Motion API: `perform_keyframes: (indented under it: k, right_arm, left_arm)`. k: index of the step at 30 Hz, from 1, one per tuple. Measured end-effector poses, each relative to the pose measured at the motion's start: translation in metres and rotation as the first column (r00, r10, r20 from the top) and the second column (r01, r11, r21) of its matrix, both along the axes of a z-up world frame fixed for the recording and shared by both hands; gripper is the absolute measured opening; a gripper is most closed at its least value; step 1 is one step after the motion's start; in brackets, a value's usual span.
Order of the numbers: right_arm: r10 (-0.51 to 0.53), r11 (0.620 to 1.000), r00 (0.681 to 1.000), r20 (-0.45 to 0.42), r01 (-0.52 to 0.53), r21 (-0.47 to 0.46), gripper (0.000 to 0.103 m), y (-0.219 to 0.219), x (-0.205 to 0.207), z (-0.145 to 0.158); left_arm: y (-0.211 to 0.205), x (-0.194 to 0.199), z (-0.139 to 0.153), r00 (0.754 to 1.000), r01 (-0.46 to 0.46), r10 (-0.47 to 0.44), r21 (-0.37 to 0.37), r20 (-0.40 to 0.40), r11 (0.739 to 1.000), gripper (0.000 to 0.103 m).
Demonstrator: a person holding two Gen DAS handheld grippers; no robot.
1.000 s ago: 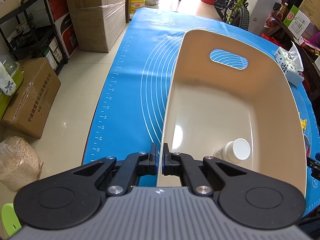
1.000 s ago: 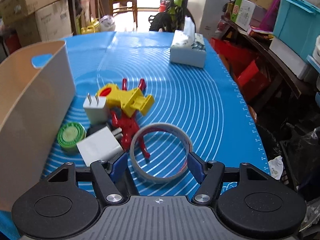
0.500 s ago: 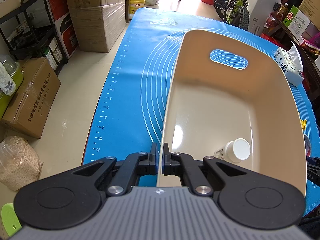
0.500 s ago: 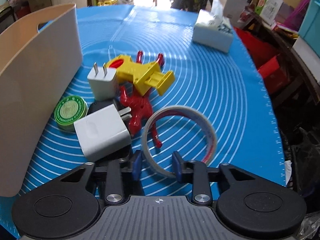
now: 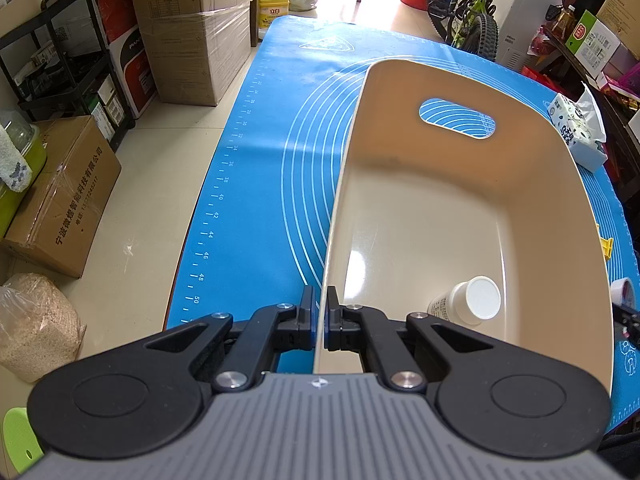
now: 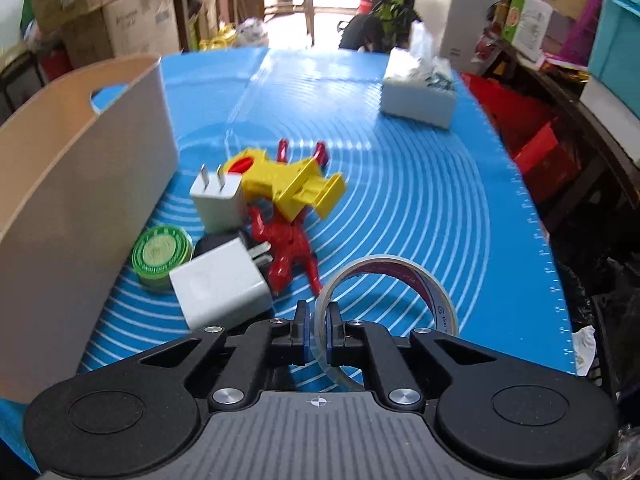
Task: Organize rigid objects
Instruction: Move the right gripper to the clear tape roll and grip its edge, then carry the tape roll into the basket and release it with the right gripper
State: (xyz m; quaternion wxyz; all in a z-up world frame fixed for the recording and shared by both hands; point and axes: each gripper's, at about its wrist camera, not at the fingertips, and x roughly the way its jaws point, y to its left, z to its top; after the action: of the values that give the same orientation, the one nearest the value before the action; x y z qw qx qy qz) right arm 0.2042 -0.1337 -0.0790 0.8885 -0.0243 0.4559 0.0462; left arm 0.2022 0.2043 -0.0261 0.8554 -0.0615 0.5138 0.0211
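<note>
my left hand-held gripper pinches the smooth beige bin's thin near rim; my right hand-held gripper clamps the glossy tape ring's wall — open blue desk lies to its right.

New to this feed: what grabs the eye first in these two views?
The big beige bin fills the left wrist view, the left gripper clamped on its near rim, one white-capped bottle lying inside. In the right wrist view, the right gripper pinches the wall of a clear tape roll. Just beyond lies a bright clutter: yellow toy, red figure, two white chargers, green tin.
</note>
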Motion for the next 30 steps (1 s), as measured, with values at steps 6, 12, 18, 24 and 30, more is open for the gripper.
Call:
perform_keyframes:
  k: [6, 12, 18, 24, 30]
  right_arm:
    - [-0.065, 0.997, 0.996, 0.067, 0.062, 0.038, 0.019, -0.014, -0.007, 0.016]
    - [-0.115, 0.993, 0.988, 0.107, 0.112, 0.038, 0.019, -0.010, -0.011, 0.037]
    - [-0.114, 0.991, 0.980, 0.166, 0.100, 0.086, 0.019, 0.008, -0.015, 0.066]
    - [-0.024, 0.993, 0.970, 0.243, -0.006, 0.122, 0.019, 0.046, -0.008, 0.097]
    - [0.062, 0.982, 0.957, 0.283, -0.108, 0.152, 0.019, 0.090, 0.009, 0.112]
  left_arm:
    - [0.000, 0.000, 0.000, 1.000, 0.000, 0.000, -0.001, 0.000, 1.000, 0.005]
    - [0.000, 0.000, 0.000, 1.000, 0.000, 0.000, -0.001, 0.000, 1.000, 0.005]
    - [0.000, 0.000, 0.000, 1.000, 0.001, -0.001, -0.001, 0.000, 1.000, 0.005]
    - [0.000, 0.000, 0.000, 1.000, 0.001, -0.001, 0.000, 0.000, 1.000, 0.005]
    - [0.000, 0.000, 0.000, 1.000, 0.000, 0.000, 0.000, 0.000, 1.000, 0.005]
